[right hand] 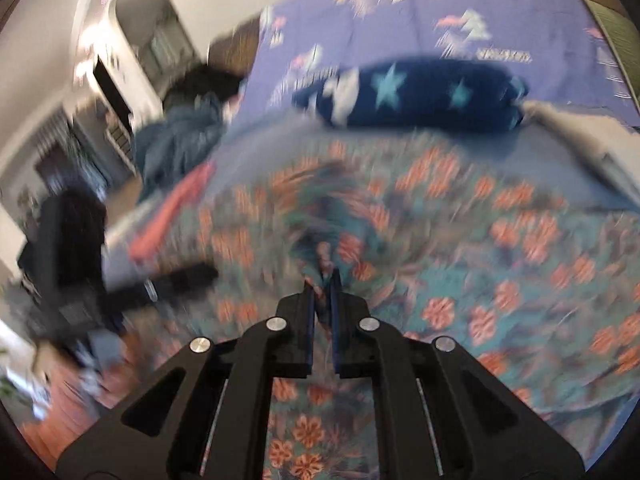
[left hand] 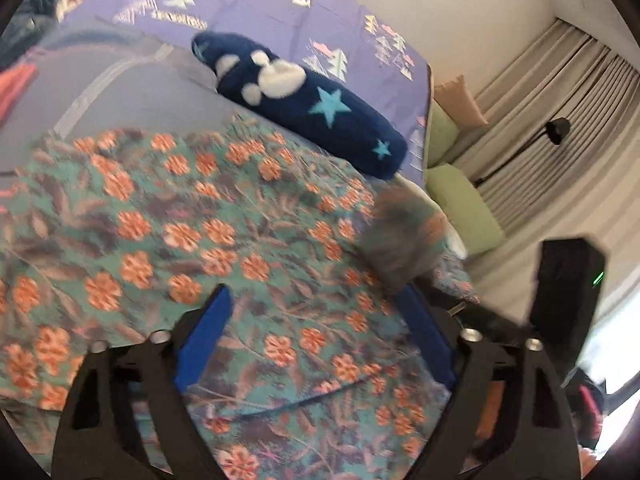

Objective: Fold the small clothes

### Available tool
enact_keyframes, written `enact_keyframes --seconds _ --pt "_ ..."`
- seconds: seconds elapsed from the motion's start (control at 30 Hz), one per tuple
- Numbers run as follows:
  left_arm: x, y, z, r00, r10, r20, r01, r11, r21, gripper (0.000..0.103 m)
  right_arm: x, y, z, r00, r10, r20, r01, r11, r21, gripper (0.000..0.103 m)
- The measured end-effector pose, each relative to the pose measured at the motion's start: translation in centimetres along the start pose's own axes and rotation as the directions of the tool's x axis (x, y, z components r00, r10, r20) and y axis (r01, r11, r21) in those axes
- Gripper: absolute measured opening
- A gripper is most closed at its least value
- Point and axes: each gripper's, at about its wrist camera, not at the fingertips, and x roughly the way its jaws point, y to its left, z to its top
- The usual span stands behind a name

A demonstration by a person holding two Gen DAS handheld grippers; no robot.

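Note:
A teal garment with orange flowers (left hand: 180, 220) lies spread on the bed and fills the lower half of both views. My left gripper (left hand: 316, 294) hovers over its near part, blue pads wide apart, open, with only flat cloth beneath the gap. At the garment's right edge a blurred bunch of the same cloth (left hand: 404, 232) stands up. In the right wrist view my right gripper (right hand: 321, 280) is shut on a raised pinch of the floral garment (right hand: 460, 240). This view is motion-blurred. A blurred black device (right hand: 184, 276) at the garment's left edge looks like the left gripper.
A folded navy plush piece with stars (left hand: 300, 100) (right hand: 420, 96) lies just beyond the garment on the purple sheet (left hand: 260, 12). Grey cloth (left hand: 120, 80) lies under the garment's far side. Blue-grey (right hand: 176, 136) and coral (right hand: 176, 208) clothes lie left. Green cushions (left hand: 460, 208) and curtains stand off the bed.

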Motion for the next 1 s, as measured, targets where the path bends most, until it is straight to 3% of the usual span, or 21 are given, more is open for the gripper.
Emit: enact_keyframes --seconds 0.2,0.33,0.4,0.47,0.5,0.6,0.77,0.87,0.9,1.0 --pt "0.9 -1.4 -0.7 0.993 -0.106 -0.06 0.107 0.994 0.013 0.079 0.6 1.2 -1.9 0.999 -0.043 -0.024 0.041 0.997 -0.062 0.01" --pt "1.6 -1.2 -0.8 0.981 -0.17 -0.094 0.167 0.985 -0.045 0.079 0.9 2.2 -2.0 0.998 -0.068 -0.009 0.066 0.992 -0.108 0.014" --pt "2.0 -0.7 -0.7 0.979 -0.181 -0.095 0.173 0.982 -0.081 0.08 0.7 2.6 -2.3 0.998 -0.059 -0.003 0.058 0.989 -0.136 0.02" --pt "2.4 -0.4 -0.5 0.977 -0.189 -0.094 0.178 0.978 -0.111 0.08 0.1 3.6 -2.7 1.0 0.003 -0.009 -0.005 0.986 -0.166 0.039" --pt "2.4 -0.3 -0.4 0.976 -0.194 -0.094 0.183 0.976 -0.115 0.08 -0.2 4.0 -2.9 0.999 0.039 -0.015 -0.041 0.982 -0.182 0.041" --pt "2.4 -0.3 -0.3 0.974 -0.206 -0.093 0.194 0.974 -0.118 0.08 -1.0 5.0 -3.7 0.997 0.074 -0.034 -0.08 0.967 -0.24 0.045" --pt "2.6 -0.7 -0.3 0.979 -0.182 -0.094 0.173 0.98 -0.093 0.079 -2.3 3.4 -4.4 1.0 0.005 -0.018 -0.009 0.975 -0.224 0.046" --pt "2.9 -1.4 -0.4 0.981 -0.16 -0.107 0.155 0.987 -0.05 0.068 -3.6 1.3 -4.7 1.0 -0.03 0.008 0.031 0.988 -0.154 0.051" --pt "3.2 -1.6 -0.5 0.983 -0.143 -0.115 0.141 0.99 -0.031 0.055 -3.9 0.8 -4.8 0.999 -0.033 0.011 0.034 0.99 -0.138 0.051" --pt "4.2 -2.1 -0.6 0.988 -0.079 -0.134 0.083 0.996 0.025 0.001 -5.3 -1.1 -5.3 0.998 -0.054 0.033 0.056 0.997 -0.062 0.052"
